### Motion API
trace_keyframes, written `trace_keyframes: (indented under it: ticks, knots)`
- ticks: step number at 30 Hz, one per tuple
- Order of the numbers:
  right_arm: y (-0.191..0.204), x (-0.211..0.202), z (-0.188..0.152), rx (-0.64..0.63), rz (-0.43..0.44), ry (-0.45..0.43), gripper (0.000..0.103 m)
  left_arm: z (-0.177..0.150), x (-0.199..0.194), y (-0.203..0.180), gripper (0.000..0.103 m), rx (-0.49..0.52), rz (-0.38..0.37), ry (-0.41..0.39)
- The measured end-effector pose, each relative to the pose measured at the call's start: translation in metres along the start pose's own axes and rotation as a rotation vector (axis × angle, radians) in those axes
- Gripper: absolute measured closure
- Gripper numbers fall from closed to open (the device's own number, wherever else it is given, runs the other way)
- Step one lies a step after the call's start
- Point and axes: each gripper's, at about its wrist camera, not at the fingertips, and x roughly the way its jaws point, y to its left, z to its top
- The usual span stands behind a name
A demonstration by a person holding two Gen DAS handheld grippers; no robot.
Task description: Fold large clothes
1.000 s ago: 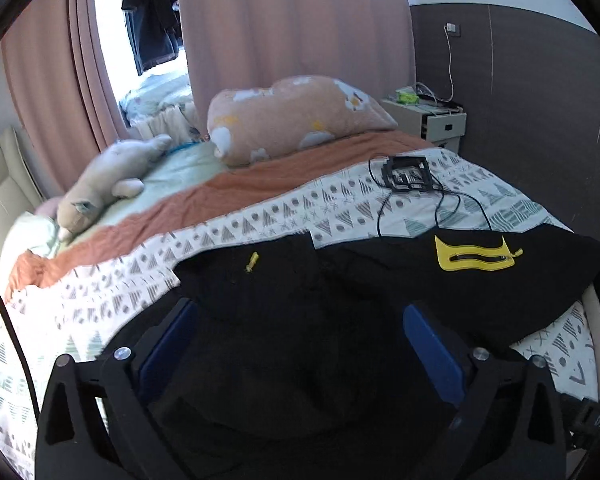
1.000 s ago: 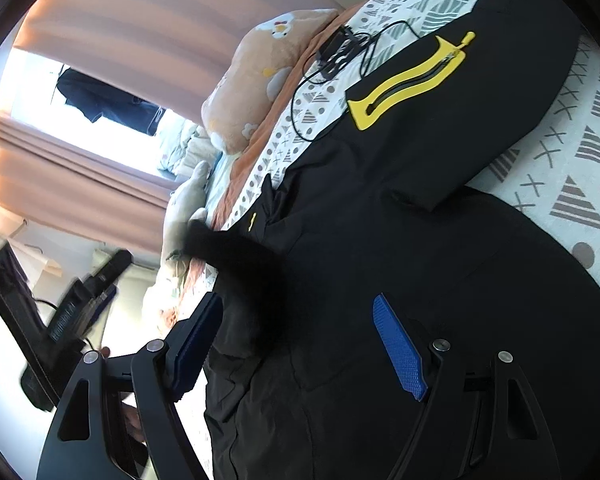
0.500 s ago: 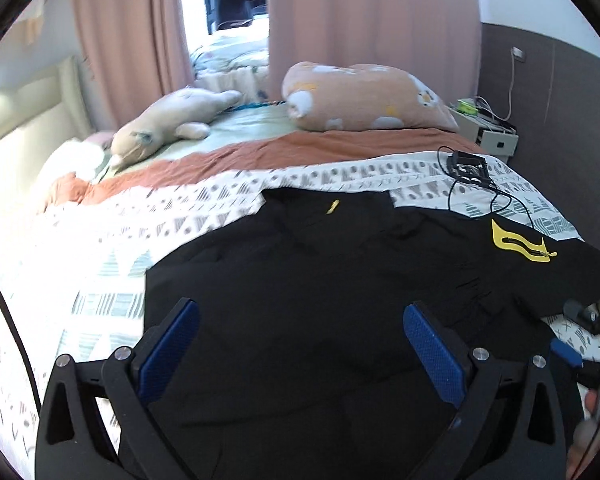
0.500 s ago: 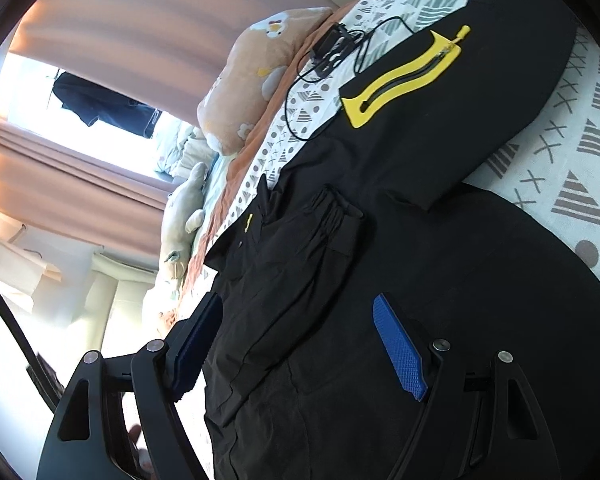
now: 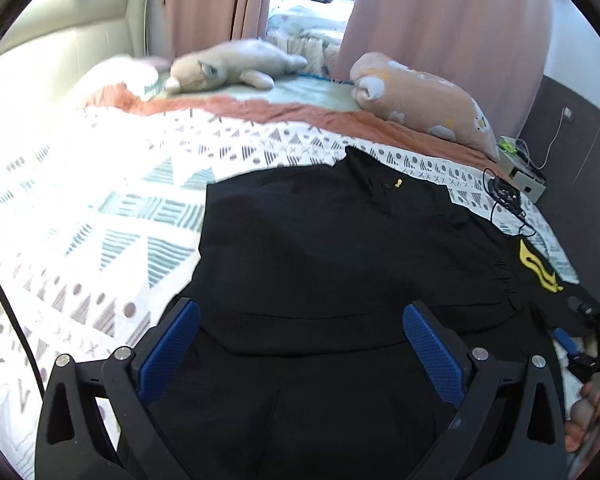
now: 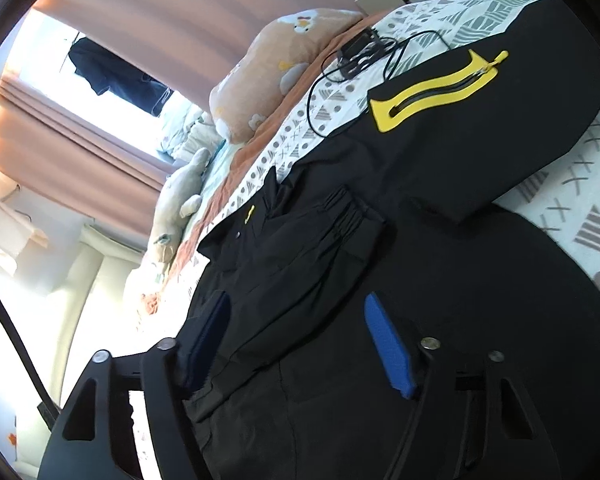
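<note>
A large black jacket (image 5: 320, 248) lies spread on the patterned bedspread (image 5: 100, 216). One sleeve with a gathered cuff (image 6: 340, 216) is folded across its body. The other sleeve, with a yellow zip pocket (image 6: 432, 92), stretches out to the side; the pocket also shows in the left wrist view (image 5: 536, 268). My left gripper (image 5: 300, 344) is open and empty, just above the jacket's lower part. My right gripper (image 6: 300, 336) is open and empty above the jacket's hem. The right gripper's tip and the hand holding it show at the right edge of the left wrist view.
A plush seal (image 5: 228, 66) and an orange pillow (image 5: 424, 100) lie at the head of the bed. A black charger with cable (image 6: 360, 56) lies on the bedspread beside the jacket. A nightstand (image 5: 524, 176) stands at the far right, pink curtains behind.
The sleeve that was lifted over the jacket a second ago now lies folded flat across the body. My left gripper has swung left and pulled back; my right gripper has shifted only slightly.
</note>
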Motion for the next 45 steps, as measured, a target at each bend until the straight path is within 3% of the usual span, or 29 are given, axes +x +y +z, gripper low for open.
trace_keyframes:
  ticks: [4,7,9,12,16,22,25,27,29,35,40,41,43,44,45]
  knots:
    - [0.004,0.023,-0.003,-0.011,-0.01,0.021,0.043,0.001,0.008,0.02,0.0,-0.009,0.007,0.008]
    - [0.008,0.037,-0.001,-0.046,-0.044,0.017,0.043,-0.003,0.018,0.043,0.011,-0.059,0.007,0.035]
    - [0.008,0.046,0.0,-0.044,-0.053,0.021,0.043,-0.007,0.025,0.06,0.023,-0.108,0.007,0.058]
    - [0.005,0.057,0.003,-0.031,-0.067,0.028,0.044,-0.012,0.035,0.079,0.029,-0.167,0.012,0.078]
    - [0.004,0.075,0.009,-0.031,-0.099,0.041,0.054,-0.018,0.054,0.091,0.039,-0.198,0.048,0.135]
    - [0.0,0.097,0.018,-0.021,-0.15,0.044,0.056,-0.026,0.075,0.097,0.04,-0.206,0.075,0.179]
    - [-0.003,0.104,0.024,-0.029,-0.177,0.031,0.074,-0.029,0.086,0.102,0.04,-0.202,0.109,0.201]
    - [-0.008,0.103,0.023,-0.028,-0.206,0.012,0.095,-0.032,0.093,0.108,0.04,-0.217,0.131,0.218]
    - [-0.01,0.1,0.018,-0.008,-0.206,0.002,0.099,-0.034,0.096,0.111,0.04,-0.224,0.137,0.22]
    - [0.0,0.087,0.011,-0.029,-0.258,-0.004,0.1,-0.034,0.088,0.115,0.04,-0.236,0.14,0.208]
    - [0.002,0.079,0.015,-0.014,-0.194,0.035,0.097,-0.024,0.067,0.106,0.04,-0.235,0.133,0.173]
    - [0.003,0.074,0.014,-0.011,-0.18,0.029,0.094,-0.024,0.062,0.105,0.04,-0.23,0.13,0.16]
    - [0.004,0.063,0.011,-0.014,-0.172,0.013,0.067,-0.025,0.05,0.1,0.033,-0.232,0.095,0.132]
    - [0.004,0.056,0.009,-0.016,-0.166,0.003,0.031,-0.024,0.045,0.097,0.019,-0.233,0.076,0.124]
    - [0.003,0.048,0.008,-0.015,-0.152,-0.012,0.014,-0.025,0.041,0.093,0.007,-0.232,0.055,0.113]
